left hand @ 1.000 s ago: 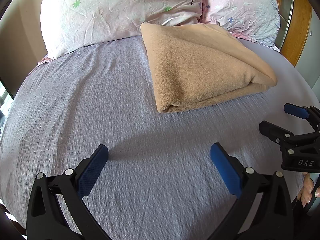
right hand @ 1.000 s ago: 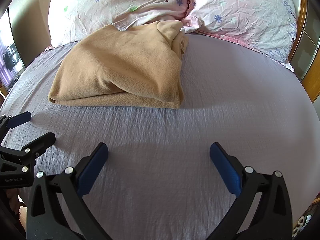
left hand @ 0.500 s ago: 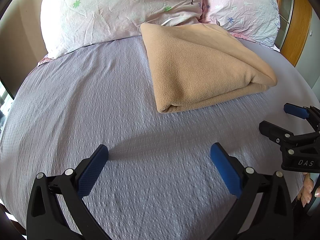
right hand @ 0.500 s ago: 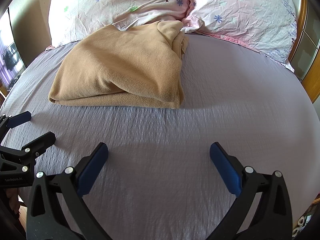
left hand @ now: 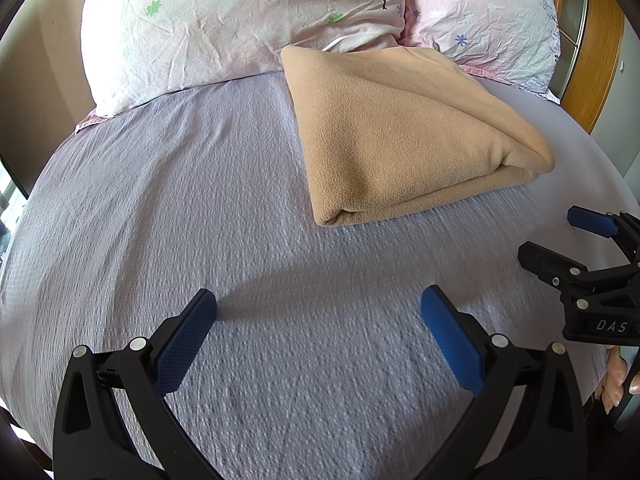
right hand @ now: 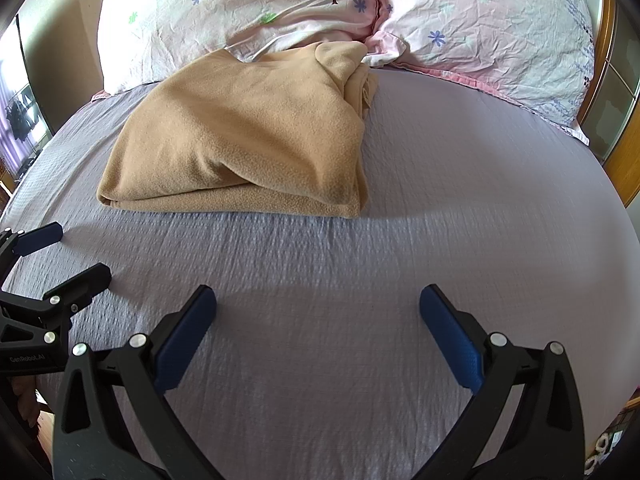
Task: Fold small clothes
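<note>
Nothing has moved since a second ago: both of my tongs hang where they were, and the cloth lies just as it did.

My left gripper [left hand: 318, 320] sits low over the pale lilac, crinkle-textured bedsheet [left hand: 168, 208], its two blue-padded fingers [left hand: 182, 344] spread wide with only sheet between them. My right gripper [right hand: 318, 320] is the same, blue pads [right hand: 452, 344] wide apart and holding nothing. Each shows at the edge of the other's view: my right gripper comes in at the right rim of the left camera, my left one at the left rim of the right camera. Both look parted there as well.

Ahead of both lies the tan fleece garment, folded into a thick, roughly rectangular bundle [left hand: 400, 132]. It rests on the sheet, well apart from either pair of fingers. Its far edge reaches up against the pillows. From the right camera the bundle [right hand: 248, 136] sits left of centre, with layered folds along the near edge and a bunched corner at the top right.

Behind it stand two wrinkled pillows: a whitish one with small flowers and a printed tree [left hand: 224, 20], and a pink flowered one [right hand: 488, 28] beside it to the right. A wooden frame [left hand: 596, 64] edges the right side of the bed. Part of my right hand [left hand: 616, 380] shows at the left camera's lower right rim.
</note>
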Available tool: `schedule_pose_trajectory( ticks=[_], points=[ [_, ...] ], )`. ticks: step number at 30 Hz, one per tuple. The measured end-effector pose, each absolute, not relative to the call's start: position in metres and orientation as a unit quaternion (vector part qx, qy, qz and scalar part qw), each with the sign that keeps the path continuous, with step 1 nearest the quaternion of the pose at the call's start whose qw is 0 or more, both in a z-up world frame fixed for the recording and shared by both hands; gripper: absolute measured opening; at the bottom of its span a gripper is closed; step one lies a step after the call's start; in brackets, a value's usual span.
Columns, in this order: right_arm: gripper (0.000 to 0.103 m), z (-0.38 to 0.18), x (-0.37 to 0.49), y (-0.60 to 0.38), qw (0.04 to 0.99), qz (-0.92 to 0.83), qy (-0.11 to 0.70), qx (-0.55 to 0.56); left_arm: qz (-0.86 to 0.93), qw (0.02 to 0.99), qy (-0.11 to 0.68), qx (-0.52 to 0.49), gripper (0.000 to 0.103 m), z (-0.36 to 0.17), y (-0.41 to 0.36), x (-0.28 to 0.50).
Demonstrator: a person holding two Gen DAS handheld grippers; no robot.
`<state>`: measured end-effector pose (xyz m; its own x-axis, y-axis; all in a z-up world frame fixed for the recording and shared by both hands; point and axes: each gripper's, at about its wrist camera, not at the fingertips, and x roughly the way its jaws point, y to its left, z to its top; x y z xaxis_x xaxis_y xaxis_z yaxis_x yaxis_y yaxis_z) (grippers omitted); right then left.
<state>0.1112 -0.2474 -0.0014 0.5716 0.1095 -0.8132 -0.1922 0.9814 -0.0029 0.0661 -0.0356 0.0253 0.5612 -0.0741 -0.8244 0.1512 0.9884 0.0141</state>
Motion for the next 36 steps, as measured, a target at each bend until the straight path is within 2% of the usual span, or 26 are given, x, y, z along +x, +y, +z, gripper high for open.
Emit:
schedule_pose_trajectory(
  ticks=[36],
  points=[
    [0.101,-0.0013,0.1114,-0.2465,0.886,0.083,0.455,-0.045,-0.064,0.879,0.47,0.042,0.102,0.0261,-0.0347,0.0684]
  ],
)
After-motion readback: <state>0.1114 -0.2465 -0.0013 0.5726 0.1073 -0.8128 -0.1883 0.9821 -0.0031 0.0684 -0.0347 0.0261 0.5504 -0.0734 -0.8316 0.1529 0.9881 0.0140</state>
